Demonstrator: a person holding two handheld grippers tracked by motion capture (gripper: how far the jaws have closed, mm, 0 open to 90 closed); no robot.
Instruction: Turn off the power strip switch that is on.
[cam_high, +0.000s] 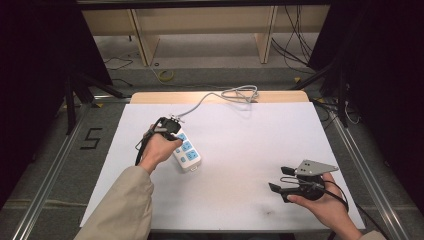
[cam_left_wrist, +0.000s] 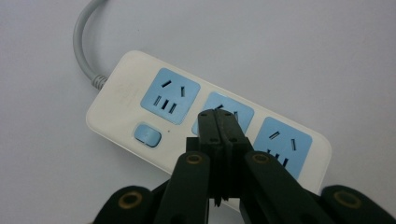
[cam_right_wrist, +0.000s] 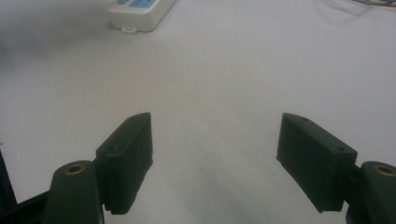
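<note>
Left of centre in the high view, the left hand (cam_high: 159, 149) angles its claw (cam_high: 172, 131) down over the power strip (cam_high: 186, 152), jaws pressed together above the middle socket (cam_left_wrist: 223, 113). The strip lies flat on the white counter (cam_high: 240, 145). At lower right, the right claw (cam_high: 285, 181) hovers level, jaws spread wide, holding nothing.

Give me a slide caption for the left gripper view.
Shut left hand-held gripper poised over the middle socket of a white power strip, beside its blue switch.
</note>
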